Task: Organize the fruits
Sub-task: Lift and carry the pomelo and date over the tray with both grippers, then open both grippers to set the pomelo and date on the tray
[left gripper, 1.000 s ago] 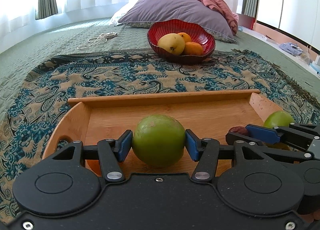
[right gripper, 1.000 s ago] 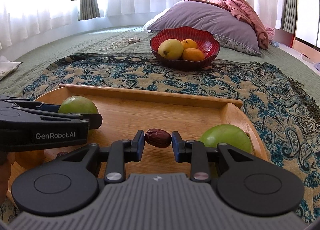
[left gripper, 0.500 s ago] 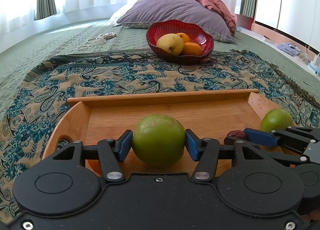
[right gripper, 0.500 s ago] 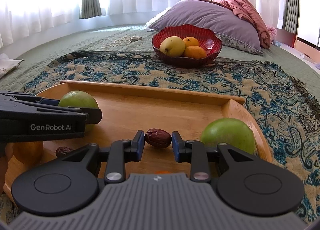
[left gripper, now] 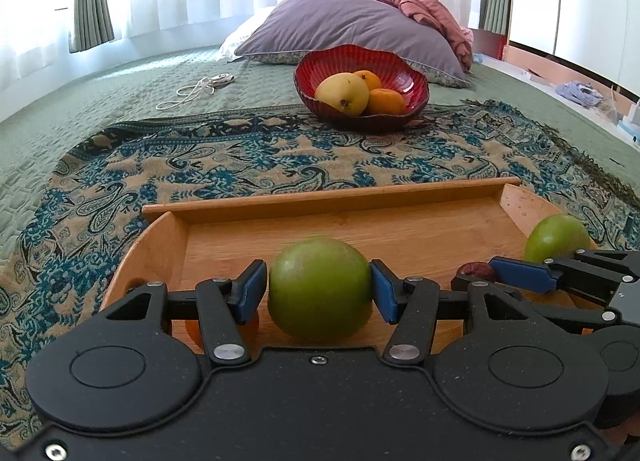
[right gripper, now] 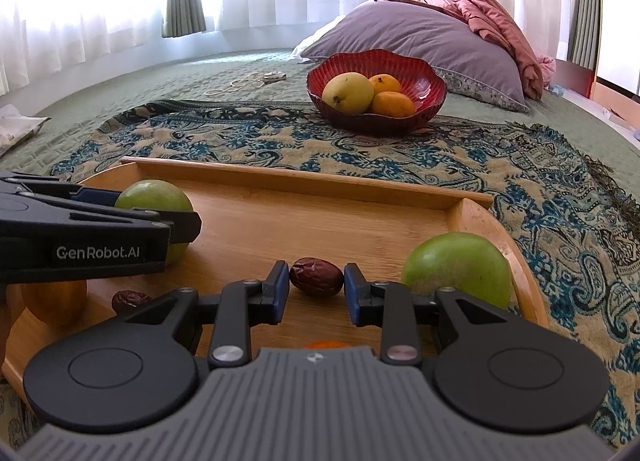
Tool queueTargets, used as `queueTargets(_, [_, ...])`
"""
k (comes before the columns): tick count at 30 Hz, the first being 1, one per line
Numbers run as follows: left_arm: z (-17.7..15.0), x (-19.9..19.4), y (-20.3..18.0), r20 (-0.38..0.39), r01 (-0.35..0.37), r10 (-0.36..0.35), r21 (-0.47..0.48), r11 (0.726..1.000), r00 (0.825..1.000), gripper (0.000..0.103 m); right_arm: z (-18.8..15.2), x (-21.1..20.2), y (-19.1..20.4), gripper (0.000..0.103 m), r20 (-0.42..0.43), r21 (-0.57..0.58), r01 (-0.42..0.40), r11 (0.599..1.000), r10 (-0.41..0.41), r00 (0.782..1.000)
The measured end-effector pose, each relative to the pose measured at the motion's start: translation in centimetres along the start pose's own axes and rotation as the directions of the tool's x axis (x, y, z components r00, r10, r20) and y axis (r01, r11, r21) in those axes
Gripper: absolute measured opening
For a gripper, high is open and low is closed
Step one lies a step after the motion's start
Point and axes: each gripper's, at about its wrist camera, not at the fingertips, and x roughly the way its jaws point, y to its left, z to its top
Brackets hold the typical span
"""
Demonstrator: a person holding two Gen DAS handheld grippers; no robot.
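Note:
My left gripper (left gripper: 320, 287) is shut on a round green fruit (left gripper: 320, 293) over the left part of the wooden tray (left gripper: 332, 197). In the right wrist view that fruit (right gripper: 154, 195) shows behind the left gripper's fingers (right gripper: 176, 221). My right gripper (right gripper: 316, 281) has a dark red date (right gripper: 316, 277) between its blue pads, which still touch both ends as the jaws are opening. A second green fruit (right gripper: 456, 269) lies at the tray's right end. Beyond the tray, a red bowl (right gripper: 400, 65) holds a yellow mango (right gripper: 348, 93) and two oranges.
Another date (right gripper: 130, 300) and an orange fruit (right gripper: 54, 301) lie at the tray's left end, under the left gripper. The tray rests on a patterned blue and tan cloth (right gripper: 560, 197) over a green bedspread. A purple pillow (left gripper: 352, 29) and a white cord (left gripper: 192, 91) lie further back.
Both grippers stay where they were, each with its fruit between the pads. Only a slight shift of the views shows.

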Motion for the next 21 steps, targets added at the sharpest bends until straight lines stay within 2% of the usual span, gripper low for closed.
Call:
queueTargets(10, [0.1, -0.6, -0.1, 0.015, 0.006, -0.007, 0.010, 1.000, 1.000, 0.055, -0.1, -0.1, 0.4, 0.038, 0.003, -0.028, -0.003, 1.000, 0.003, 1.000])
queueTargets(16, [0.2, -1.4, -0.1, 0.028, 0.009, -0.010, 0.018, 1.000, 1.000, 0.060, -0.1, -0.3, 0.5, 0.039, 0.007, -0.030, -0.009, 1.000, 0.010, 1.000])
queueTargets(18, [0.3, -1.9, -0.1, 0.035, 0.008, -0.009, 0.020, 1.000, 0.999, 0.063, 0.0, -0.3, 0.5, 0.050, 0.011, -0.033, -0.008, 0.999, 0.008, 1.000])
queueTargets(21, [0.4, -2.5, 0.0, 0.047, 0.002, -0.003, 0.025, 1.000, 0.999, 0.068, 0.0, -0.7, 0.7, 0.054, 0.022, -0.040, -0.001, 0.999, 0.002, 1.000])
